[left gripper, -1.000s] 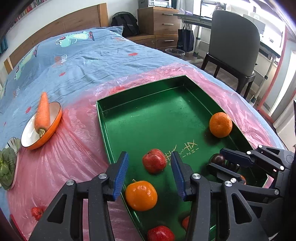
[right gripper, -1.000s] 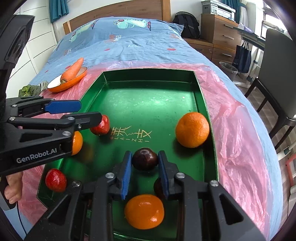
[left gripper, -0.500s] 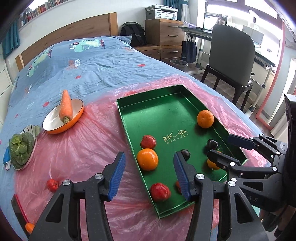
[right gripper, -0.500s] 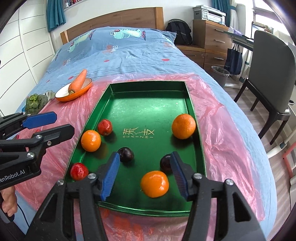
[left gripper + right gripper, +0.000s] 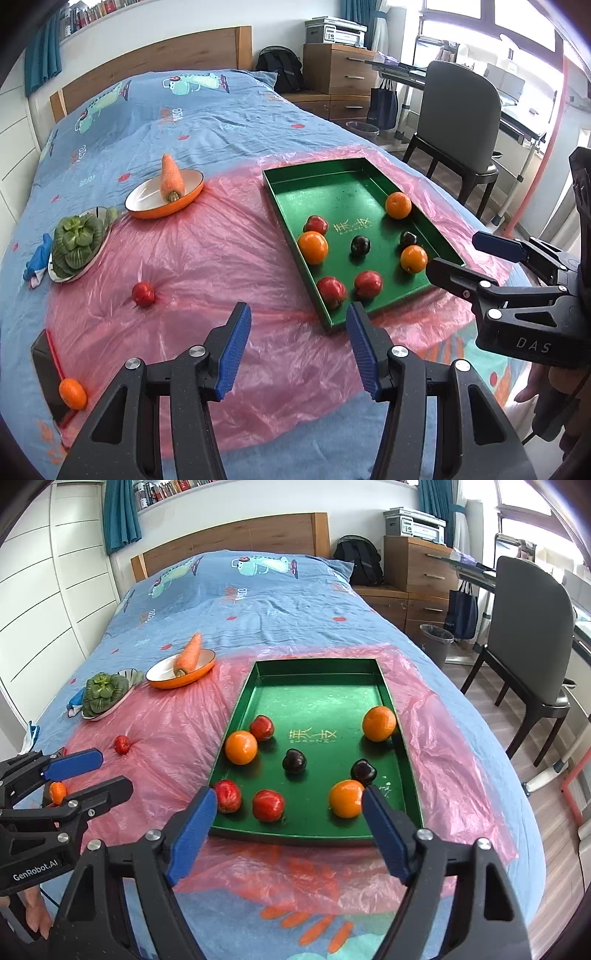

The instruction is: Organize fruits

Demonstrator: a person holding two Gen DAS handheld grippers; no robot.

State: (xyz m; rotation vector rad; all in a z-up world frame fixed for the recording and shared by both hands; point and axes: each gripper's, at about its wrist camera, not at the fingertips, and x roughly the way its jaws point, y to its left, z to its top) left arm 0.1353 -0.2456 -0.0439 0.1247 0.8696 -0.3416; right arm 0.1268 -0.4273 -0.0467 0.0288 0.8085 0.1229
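Note:
A green tray (image 5: 369, 181) (image 5: 317, 698) lies on pink plastic sheeting over the bed. It holds three oranges, three red fruits and two dark plums (image 5: 294, 760). One loose red fruit (image 5: 143, 293) (image 5: 122, 744) rests on the plastic left of the tray. A small orange (image 5: 72, 394) (image 5: 58, 792) sits by a dark box at the near left. My left gripper (image 5: 299, 343) (image 5: 110, 770) hovers open and empty above the plastic, short of the tray's near corner. My right gripper (image 5: 290, 794) (image 5: 454, 254) stands wide open and empty over the tray's near edge.
An orange bowl with a carrot (image 5: 170, 177) and a plate of leafy greens (image 5: 75, 242) sit at the left, with a blue glove (image 5: 37, 258) beside the plate. A grey chair (image 5: 532, 642) and a bin (image 5: 436, 638) stand right of the bed. The bed's near edge lies just below the grippers.
Both grippers pulled back and up from the tray. The right gripper let go of a dark plum, which now lies in the tray, and its jaws opened wide.

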